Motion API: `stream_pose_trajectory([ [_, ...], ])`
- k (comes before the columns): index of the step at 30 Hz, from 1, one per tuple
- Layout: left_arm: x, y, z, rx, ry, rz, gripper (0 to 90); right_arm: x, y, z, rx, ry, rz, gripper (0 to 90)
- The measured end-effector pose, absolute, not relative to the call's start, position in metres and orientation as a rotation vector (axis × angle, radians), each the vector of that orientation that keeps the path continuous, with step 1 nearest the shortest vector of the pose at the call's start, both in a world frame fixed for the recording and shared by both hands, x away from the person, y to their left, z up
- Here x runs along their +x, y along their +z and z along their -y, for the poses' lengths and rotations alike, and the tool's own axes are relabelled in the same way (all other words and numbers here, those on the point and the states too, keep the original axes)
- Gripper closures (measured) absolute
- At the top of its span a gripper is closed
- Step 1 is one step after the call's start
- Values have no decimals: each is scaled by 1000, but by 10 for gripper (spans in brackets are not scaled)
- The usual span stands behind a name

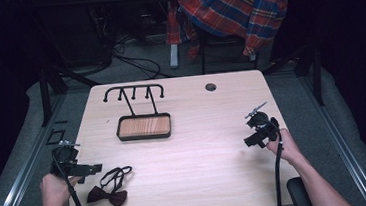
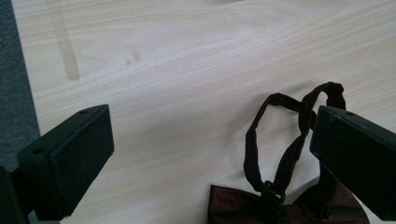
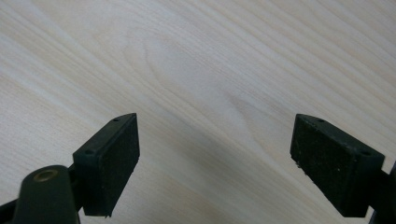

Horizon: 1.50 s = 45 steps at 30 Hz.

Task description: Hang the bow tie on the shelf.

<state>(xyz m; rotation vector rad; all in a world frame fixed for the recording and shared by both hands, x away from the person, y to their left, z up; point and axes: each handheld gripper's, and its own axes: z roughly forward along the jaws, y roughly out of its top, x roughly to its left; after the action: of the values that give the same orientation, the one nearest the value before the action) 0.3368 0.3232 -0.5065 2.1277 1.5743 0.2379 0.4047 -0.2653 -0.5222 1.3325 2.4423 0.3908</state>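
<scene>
A dark red bow tie (image 1: 108, 195) with a black strap loop (image 1: 116, 175) lies near the table's front left edge. My left gripper (image 1: 92, 168) hovers just left of it, jaws wide open. In the left gripper view the bow tie (image 2: 243, 210) and its strap (image 2: 280, 140) lie at the lower right between the jaws, the right one overlapping the strap. My right gripper (image 1: 252, 141) is held open above bare wood at the right side of the table; the right gripper view shows its jaws spread over the tabletop (image 3: 196, 74) with nothing between them.
A black stand with a wooden tray base (image 1: 143, 126) and a hooked rail (image 1: 133, 91) stands at the table's back left. A cable hole (image 1: 210, 87) sits at the back. A plaid shirt (image 1: 235, 5) hangs over a chair beyond the table.
</scene>
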Motion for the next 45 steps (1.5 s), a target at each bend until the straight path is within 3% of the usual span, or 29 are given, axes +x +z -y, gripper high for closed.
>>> stream_pose_trajectory([
  [28,353,-509,-299,2203,221,-1480,7,404,-530,256,1259,296,-2555,155],
  [35,355,-514,-294,2250,187,-1435,144,404,-532,256,1269,300,-2549,156],
  [45,355,-517,-278,2329,116,-1354,194,404,-533,255,1274,301,-2557,155],
])
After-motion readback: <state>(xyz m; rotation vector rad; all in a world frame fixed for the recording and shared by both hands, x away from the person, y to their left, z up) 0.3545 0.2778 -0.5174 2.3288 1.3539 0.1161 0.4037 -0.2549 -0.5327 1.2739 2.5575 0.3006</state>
